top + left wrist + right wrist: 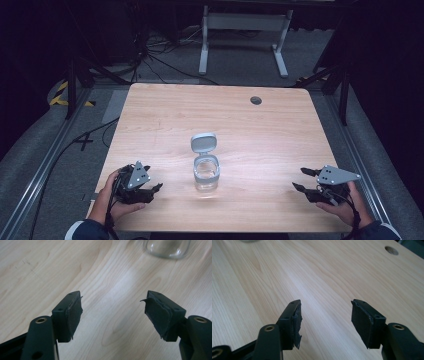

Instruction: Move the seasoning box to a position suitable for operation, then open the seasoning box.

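A clear glass jar (206,174) with a grey hinged lid (203,142) flipped open stands near the middle of the wooden table (165,115). My left gripper (152,190) rests near the front left edge, open and empty, a short way left of the jar. The jar's clear base (166,248) shows at the top of the left gripper view, beyond the open left gripper (113,311). My right gripper (306,180) sits near the front right edge, open with nothing between its fingers. In the right gripper view the right gripper (325,320) points across bare wood.
A round cable hole (256,100) is in the table's far right part, also seen as a hole (391,250) in the right gripper view. Beyond the table stand a white frame (240,30), cables on the floor and dark stands at both sides.
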